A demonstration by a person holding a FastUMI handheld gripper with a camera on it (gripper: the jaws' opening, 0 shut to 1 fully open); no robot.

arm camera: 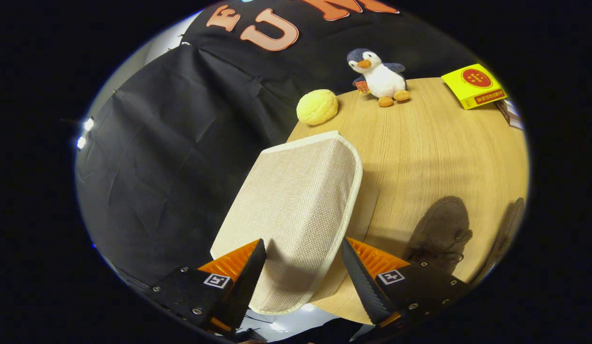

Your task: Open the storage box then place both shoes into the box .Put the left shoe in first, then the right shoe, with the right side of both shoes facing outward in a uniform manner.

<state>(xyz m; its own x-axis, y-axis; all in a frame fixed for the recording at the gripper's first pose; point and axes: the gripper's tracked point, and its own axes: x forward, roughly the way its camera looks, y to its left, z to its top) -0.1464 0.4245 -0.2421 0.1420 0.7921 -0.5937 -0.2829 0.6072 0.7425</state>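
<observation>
The storage box's beige woven lid [296,200] with pale trim stands tilted up over the wooden table [420,143], and its near end lies between my fingers. My gripper [301,258] is open wide. One finger overlaps the lid's woven face and the other sits at its trimmed edge; I cannot tell whether either presses on it. The lid hides the inside of the box. A dark brown shoe [441,229] lies on the table just beyond the right finger, and a second dark shoe [508,229] lies farther right.
A plush penguin [379,76] and a yellow bun-shaped toy [317,107] sit at the table's far side. A yellow carton [475,86] lies at the far right corner. Black booth cloth hangs to the left of the table.
</observation>
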